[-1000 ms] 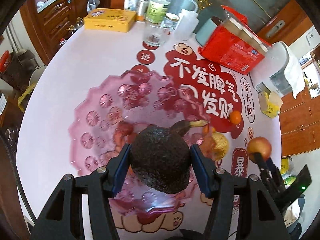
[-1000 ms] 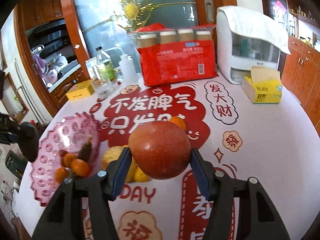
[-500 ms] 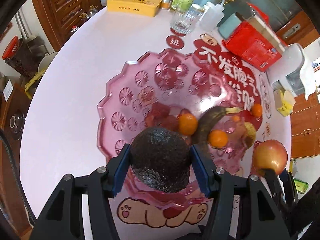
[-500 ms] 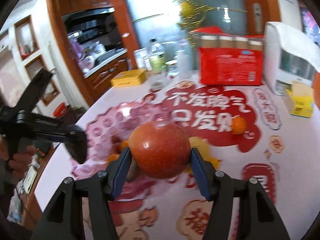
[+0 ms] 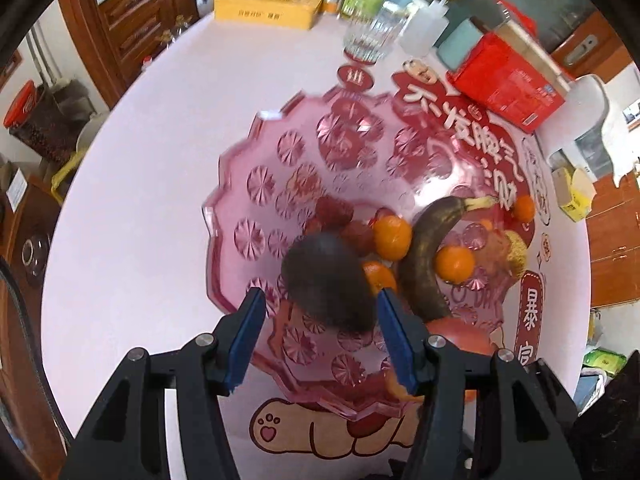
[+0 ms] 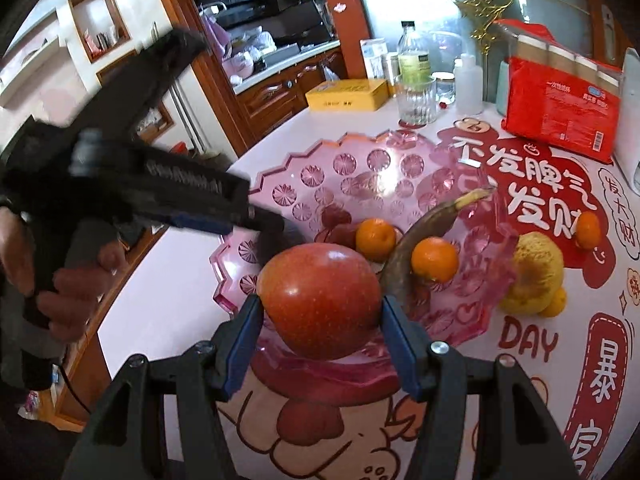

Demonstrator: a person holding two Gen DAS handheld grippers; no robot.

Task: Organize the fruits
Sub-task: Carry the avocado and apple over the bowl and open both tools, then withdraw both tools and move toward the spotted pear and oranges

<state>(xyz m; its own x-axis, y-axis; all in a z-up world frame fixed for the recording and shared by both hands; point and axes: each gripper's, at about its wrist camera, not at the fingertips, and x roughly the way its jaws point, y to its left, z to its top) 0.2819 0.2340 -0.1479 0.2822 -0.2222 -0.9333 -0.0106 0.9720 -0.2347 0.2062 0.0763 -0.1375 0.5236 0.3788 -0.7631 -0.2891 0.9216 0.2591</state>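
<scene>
- Already in the scalloped pink glass bowl (image 5: 240,184): browned banana (image 5: 424,256), small oranges (image 5: 392,237), red fruits.
- Left tongs (image 5: 320,332) parted; dark avocado (image 5: 326,280) free, above the bowl's near side.
- Right tongs (image 6: 322,334) clamp the red apple (image 6: 320,300) over the rim.
- Left out on the tabletop (image 6: 160,320): yellow citrus (image 6: 538,276), one orange (image 6: 587,230).

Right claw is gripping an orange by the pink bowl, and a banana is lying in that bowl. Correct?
Not quite. The right claw is gripping a red apple, not an orange; the right wrist view shows it between the pads. The rest holds: it is by the pink bowl, and the banana lies in that bowl.
</scene>
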